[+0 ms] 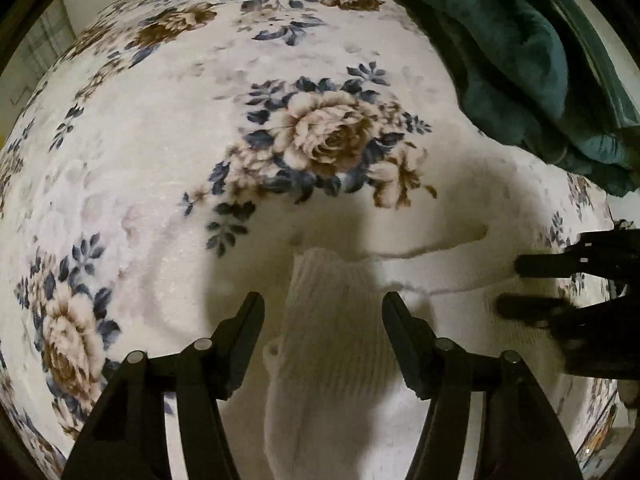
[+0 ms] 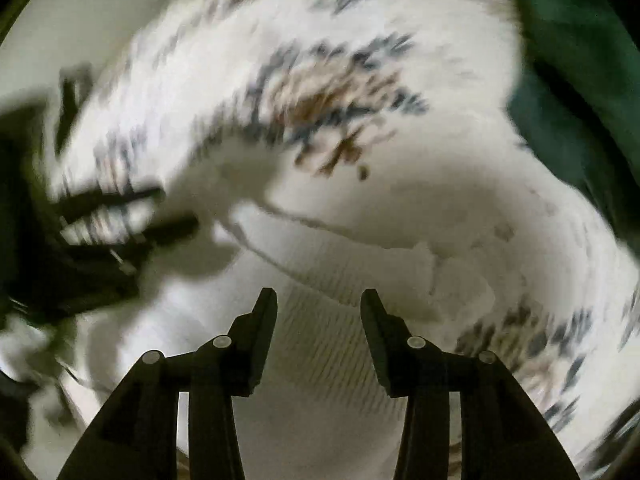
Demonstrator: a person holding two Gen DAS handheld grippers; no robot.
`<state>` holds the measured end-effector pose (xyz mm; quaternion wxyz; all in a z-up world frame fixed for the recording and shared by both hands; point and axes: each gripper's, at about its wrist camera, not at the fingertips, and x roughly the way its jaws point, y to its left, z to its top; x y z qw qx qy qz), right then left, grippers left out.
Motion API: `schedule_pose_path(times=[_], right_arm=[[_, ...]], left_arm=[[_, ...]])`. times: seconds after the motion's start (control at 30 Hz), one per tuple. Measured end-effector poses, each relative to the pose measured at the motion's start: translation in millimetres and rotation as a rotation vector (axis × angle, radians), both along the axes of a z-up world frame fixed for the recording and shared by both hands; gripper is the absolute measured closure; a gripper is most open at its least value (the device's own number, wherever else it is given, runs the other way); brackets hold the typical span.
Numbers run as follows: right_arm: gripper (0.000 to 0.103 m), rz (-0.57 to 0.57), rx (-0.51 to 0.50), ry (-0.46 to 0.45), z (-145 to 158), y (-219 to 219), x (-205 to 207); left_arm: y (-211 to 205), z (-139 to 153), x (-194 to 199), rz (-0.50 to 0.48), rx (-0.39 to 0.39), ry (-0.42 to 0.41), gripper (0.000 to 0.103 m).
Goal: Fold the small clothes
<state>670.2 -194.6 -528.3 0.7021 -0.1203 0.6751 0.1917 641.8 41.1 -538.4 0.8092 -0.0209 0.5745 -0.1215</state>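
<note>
Nearest our left camera, the left gripper hangs with its jaws apart over a white ribbed garment, which shows between the jaws without being pinched. The garment lies on a floral blanket. To the right, the right gripper reaches in, its jaws apart too, over the same white cloth. The right view is blurred. Farther back, a dark green fabric is bunched on the blanket.
</note>
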Motion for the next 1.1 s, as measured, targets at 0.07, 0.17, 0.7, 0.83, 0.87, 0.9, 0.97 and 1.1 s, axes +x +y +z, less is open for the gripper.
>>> schedule_pose_path(times=[0.07,0.17,0.7,0.83,0.87,0.9,0.97,1.1], right_arm=[[0.062,0.051,-0.009,0.054,-11,2,-1],[0.099,0.046,0.03,-0.004,3,-4,-3],[0.1,-0.238,0.018,-0.076,-10,-23,50],[0.092,-0.346,0.124,-0.012,-7,-54,49],[0.09,-0.398,0.147,-0.007,-1,-70,42],[0.082,-0.442,0.172,-0.02,6,-83,34],[0.057,-0.557,0.26,-0.042,18,-116,9],[0.045,-0.668,0.398,0.046,5,-138,-22]], left_arm=[[5,1,-4,0.025,-0.014,0.0,0.044],[17,5,-13,0.06,-0.034,-0.002,0.044],[10,-31,21,0.028,-0.137,0.074,0.096],[19,-29,16,0.064,-0.143,0.023,0.096],[23,-28,14,0.077,-0.159,0.02,0.096],[26,-26,10,0.093,-0.171,0.014,0.096],[29,-24,4,0.106,-0.191,0.012,0.096],[34,-27,1,0.138,-0.22,0.021,0.096]])
